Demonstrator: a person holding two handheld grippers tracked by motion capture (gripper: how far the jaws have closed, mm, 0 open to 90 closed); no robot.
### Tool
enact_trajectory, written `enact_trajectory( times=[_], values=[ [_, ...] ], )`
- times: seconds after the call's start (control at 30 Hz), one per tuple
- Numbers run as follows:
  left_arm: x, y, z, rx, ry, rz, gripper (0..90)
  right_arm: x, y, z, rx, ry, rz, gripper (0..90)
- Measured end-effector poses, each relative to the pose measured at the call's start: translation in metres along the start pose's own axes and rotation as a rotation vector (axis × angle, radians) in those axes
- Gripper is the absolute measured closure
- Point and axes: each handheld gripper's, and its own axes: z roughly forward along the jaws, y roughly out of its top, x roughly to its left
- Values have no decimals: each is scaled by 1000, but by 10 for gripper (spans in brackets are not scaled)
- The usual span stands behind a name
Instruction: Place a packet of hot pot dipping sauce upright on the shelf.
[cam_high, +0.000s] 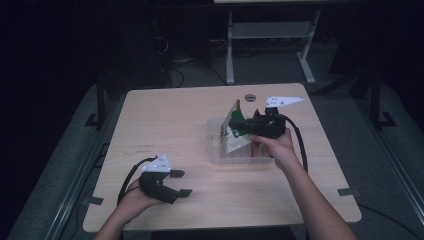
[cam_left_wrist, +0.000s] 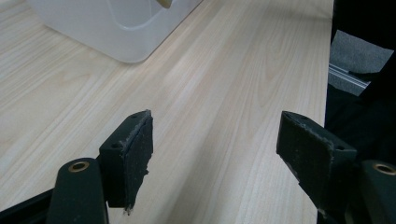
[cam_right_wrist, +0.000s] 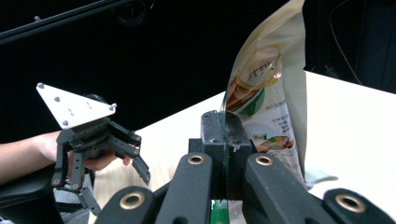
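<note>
A cream snack pouch (cam_high: 235, 131) with green print stands tilted, its lower end inside a clear plastic tub (cam_high: 215, 150) right of the table's middle. My right gripper (cam_high: 246, 126) is shut on the pouch's edge. In the right gripper view the pouch (cam_right_wrist: 268, 88) rises from between the pressed jaws of that gripper (cam_right_wrist: 224, 135). My left gripper (cam_high: 182, 183) rests low near the table's front left, apart from the tub. Its jaws stand open, and in the left gripper view there is only bare wood between the jaws of this gripper (cam_left_wrist: 217, 149).
The light wooden table (cam_high: 170, 125) has a round cable grommet (cam_high: 250, 97) near its far edge. The tub's corner (cam_left_wrist: 121, 32) lies ahead and left of my left gripper. The table's edge (cam_left_wrist: 327, 93) drops off on the right of that view. Dark floor and a table frame lie beyond.
</note>
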Motion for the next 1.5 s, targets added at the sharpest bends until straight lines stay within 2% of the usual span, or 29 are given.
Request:
enact_trajectory(
  times=[0.23, 0.53, 0.77, 0.97, 1.07, 1.3, 1.5],
  values=[
    [-1, -1, 0, 0, -4, -15, 268, -4, -1, 2, 13, -22, -5, 900],
    [-1, -2, 1, 10, -10, -13, 268, -6, -11, 10, 58, -36, -2, 900],
    [-1, -3, 3, 15, -14, -4, 266, -4, -15, 18, 115, -75, -26, 899],
    [-1, -3, 4, 18, -18, -4, 265, -3, -15, 20, 140, -108, -45, 888],
    [-1, -3, 4, 19, -19, -4, 263, -3, -14, 17, 109, -93, -38, 856],
    [-1, -2, 4, 19, -19, -6, 261, -1, -10, 10, 85, -77, -33, 749],
    [-1, -2, 5, 19, -19, -6, 261, 6, -7, 3, 100, -88, -48, 619]
  ],
)
